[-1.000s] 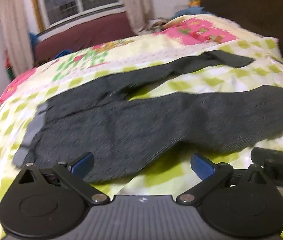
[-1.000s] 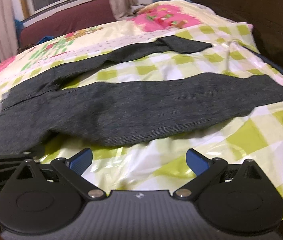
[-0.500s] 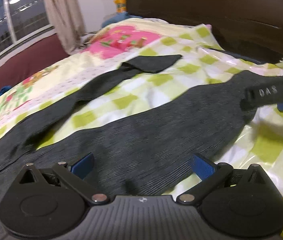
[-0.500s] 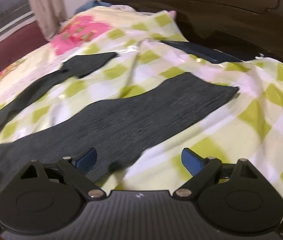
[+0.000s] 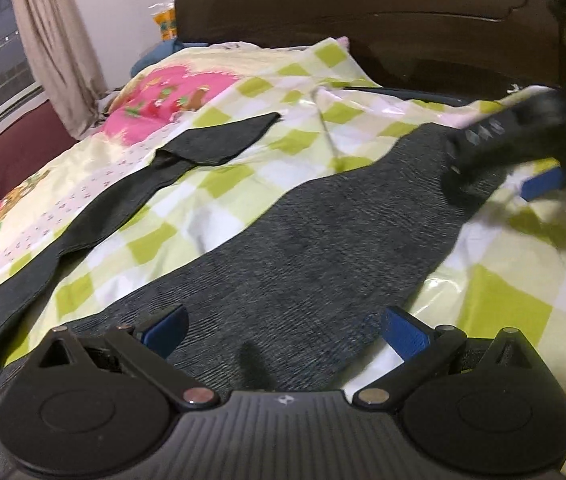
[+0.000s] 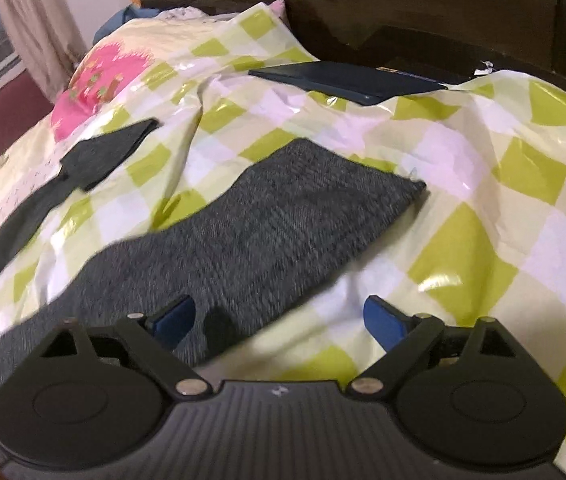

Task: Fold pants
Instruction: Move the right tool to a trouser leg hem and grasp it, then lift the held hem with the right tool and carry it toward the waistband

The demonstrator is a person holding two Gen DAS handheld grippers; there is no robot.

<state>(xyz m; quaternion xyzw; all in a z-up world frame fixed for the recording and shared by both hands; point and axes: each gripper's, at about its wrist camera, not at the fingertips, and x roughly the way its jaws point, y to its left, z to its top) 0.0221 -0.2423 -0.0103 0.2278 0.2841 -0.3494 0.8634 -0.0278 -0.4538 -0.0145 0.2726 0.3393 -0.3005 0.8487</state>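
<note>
The dark grey ribbed knit pants [image 5: 291,248] lie spread flat on the bed, both legs running toward the headboard, the nearer leg's cuff [image 6: 367,192] resting on the cover and the farther leg [image 5: 211,144] well apart from it. Beneath them is a glossy lime-and-white checked bedcover [image 6: 483,208]. Your left gripper [image 5: 283,330] hangs over the nearer leg with its blue fingers spread wide, holding nothing. Your right gripper [image 6: 279,320] sits near the cuff end, likewise wide and empty. A dark brown wooden headboard [image 5: 363,20] stands behind; a dark blue flat object [image 6: 343,80] lies at its foot.
</note>
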